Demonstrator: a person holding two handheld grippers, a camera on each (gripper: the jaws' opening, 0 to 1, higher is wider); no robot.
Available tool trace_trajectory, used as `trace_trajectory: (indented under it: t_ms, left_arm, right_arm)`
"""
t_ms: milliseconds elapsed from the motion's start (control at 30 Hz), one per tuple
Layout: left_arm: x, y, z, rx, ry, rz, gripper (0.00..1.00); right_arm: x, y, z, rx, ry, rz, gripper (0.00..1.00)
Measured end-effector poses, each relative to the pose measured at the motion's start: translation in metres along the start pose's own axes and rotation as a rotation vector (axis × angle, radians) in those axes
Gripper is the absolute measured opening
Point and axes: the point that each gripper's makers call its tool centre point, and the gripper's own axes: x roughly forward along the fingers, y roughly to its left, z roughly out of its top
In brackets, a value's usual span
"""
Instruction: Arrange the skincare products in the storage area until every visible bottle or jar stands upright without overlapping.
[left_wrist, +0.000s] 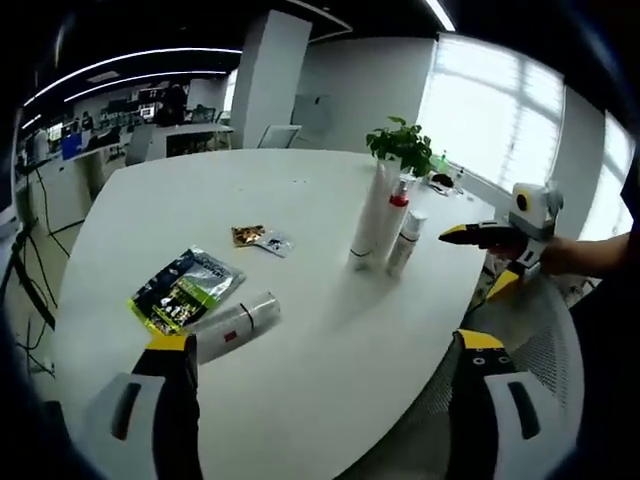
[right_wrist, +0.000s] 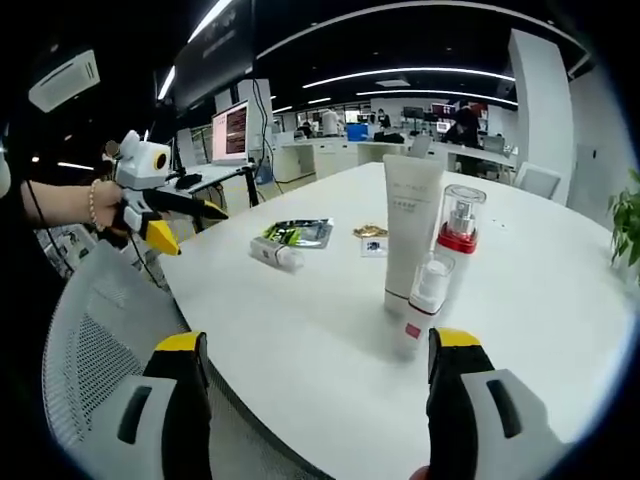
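Table: a white round table (left_wrist: 300, 200) stood in an open office.
Chair: a grey mesh chair (right_wrist: 90, 330) sat near its edge.
Windows: bright windows (left_wrist: 490, 100) lit the far right.
Pillar: a white pillar (left_wrist: 268, 75) rose beyond.
Ceiling: dark, with strip lights (right_wrist: 420, 72).

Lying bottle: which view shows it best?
Left gripper view. The lying bottle is near and large there, on its side on the table next to the green packet, close to the left gripper. In the right gripper view it is farther off and small, with little detail.
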Motion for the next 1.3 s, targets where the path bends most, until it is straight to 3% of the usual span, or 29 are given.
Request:
trace_trajectory:
  t_ms: [367,833,1300]
  left_arm:
    - [-0.011,-0.005,-0.019,-0.052,-0.005,0.029,0.98]
    - [-0.008,-0.002,-0.019,-0.035,0.009,0.029,0.98]
    - [-0.002,0.01,-0.017,0.038,0.058,0.027,0.96]
  right_arm:
    - [0.0,0.0,-0.001,-0.006,0.005,0.002,0.9]
    - [-0.001,-0.002,-0.002,-0.01,0.013,-0.004,0.89]
    - [-0.001,-0.003,-0.003,-0.01,0.018,-0.012,0.88]
